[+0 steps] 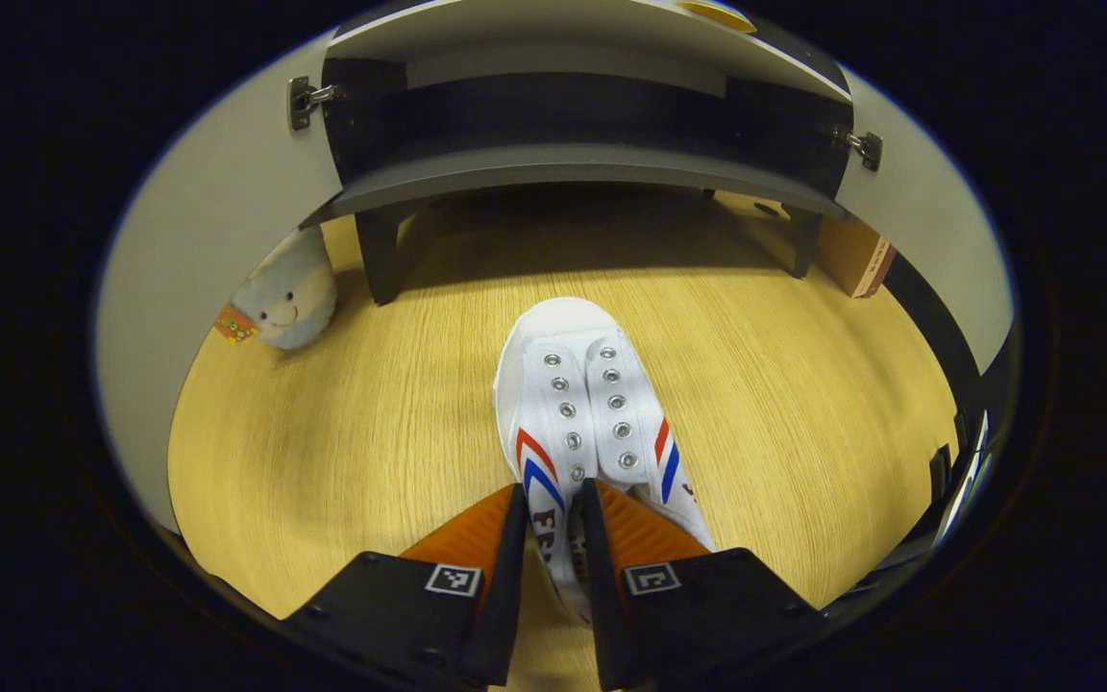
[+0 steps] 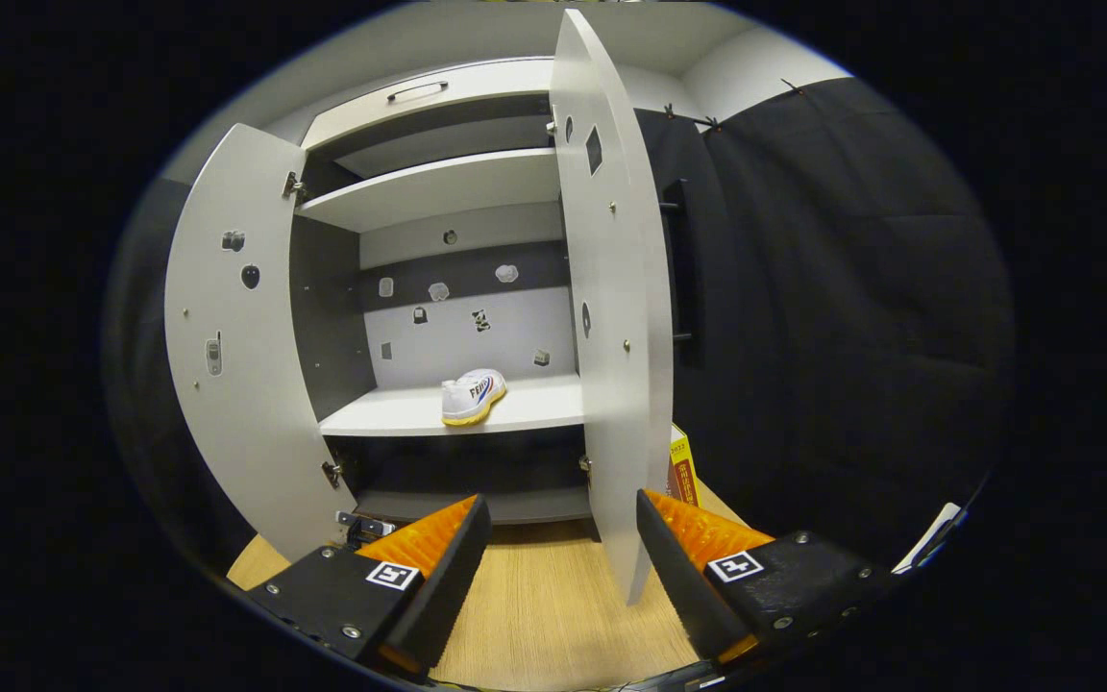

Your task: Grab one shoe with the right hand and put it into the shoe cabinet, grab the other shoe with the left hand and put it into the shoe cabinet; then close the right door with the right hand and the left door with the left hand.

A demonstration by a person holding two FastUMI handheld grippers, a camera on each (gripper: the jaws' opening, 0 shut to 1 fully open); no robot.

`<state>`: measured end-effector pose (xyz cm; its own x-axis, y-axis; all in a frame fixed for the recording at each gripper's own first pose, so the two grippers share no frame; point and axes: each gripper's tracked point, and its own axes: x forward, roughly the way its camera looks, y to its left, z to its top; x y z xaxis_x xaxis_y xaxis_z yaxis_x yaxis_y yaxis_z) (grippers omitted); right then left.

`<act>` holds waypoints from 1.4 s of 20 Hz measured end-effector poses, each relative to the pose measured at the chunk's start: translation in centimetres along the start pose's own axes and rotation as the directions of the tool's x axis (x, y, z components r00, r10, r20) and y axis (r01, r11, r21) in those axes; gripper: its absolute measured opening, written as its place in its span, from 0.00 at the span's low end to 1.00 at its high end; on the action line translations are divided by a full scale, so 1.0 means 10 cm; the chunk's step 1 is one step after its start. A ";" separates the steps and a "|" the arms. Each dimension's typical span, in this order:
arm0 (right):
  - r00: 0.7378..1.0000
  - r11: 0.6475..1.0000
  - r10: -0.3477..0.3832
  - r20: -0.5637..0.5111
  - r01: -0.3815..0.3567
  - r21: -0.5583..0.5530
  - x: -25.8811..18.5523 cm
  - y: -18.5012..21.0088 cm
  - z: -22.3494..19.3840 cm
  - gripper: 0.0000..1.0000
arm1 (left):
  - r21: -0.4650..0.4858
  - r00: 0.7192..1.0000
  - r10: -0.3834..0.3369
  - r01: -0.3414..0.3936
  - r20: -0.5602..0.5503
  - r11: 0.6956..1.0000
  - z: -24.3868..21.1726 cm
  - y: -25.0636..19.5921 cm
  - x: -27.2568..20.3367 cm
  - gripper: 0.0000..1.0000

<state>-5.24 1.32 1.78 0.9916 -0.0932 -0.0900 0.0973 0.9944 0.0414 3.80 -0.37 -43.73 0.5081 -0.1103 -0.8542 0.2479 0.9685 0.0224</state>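
A tall grey shoe cabinet (image 2: 438,288) stands with both doors swung wide, leaving its shelves reachable. The right door (image 2: 611,317), a pale grey panel, juts edge-on toward the right gripper view. On the middle shelf (image 2: 390,413) sits one white canvas shoe with red and blue stripes (image 2: 473,395), already stowed. In the left gripper view, a second matching shoe (image 1: 582,413) lies on the pale wooden floor (image 1: 342,452), toe toward the cabinet's base. The left gripper (image 1: 553,519) is closed narrowly on its side wall, apparently ready to lift. The right gripper (image 2: 563,548) is wide open, holding nothing.
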 end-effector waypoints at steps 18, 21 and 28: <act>0.996 0.996 0.082 0.020 -0.081 -0.033 0.14 0.25 0.07 0.93 | 0.039 0.988 -0.104 0.100 0.117 0.994 1.11 0.54 -0.76 0.07; 0.994 0.993 0.108 0.023 -0.107 -0.048 0.19 0.34 0.04 0.93 | 0.007 0.979 -0.135 0.135 0.155 0.991 1.48 0.67 -1.10 0.06; 0.987 0.988 0.154 0.036 -0.153 -0.031 0.23 0.48 0.05 0.93 | -0.009 0.958 -0.102 0.108 0.267 0.994 2.48 0.89 -1.76 0.06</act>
<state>-2.47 5.85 2.26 0.9972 0.0592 -0.0464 -0.0582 0.9980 0.0235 17.49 4.68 -15.60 0.6821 -0.2639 -0.6820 0.2940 0.9529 -0.0747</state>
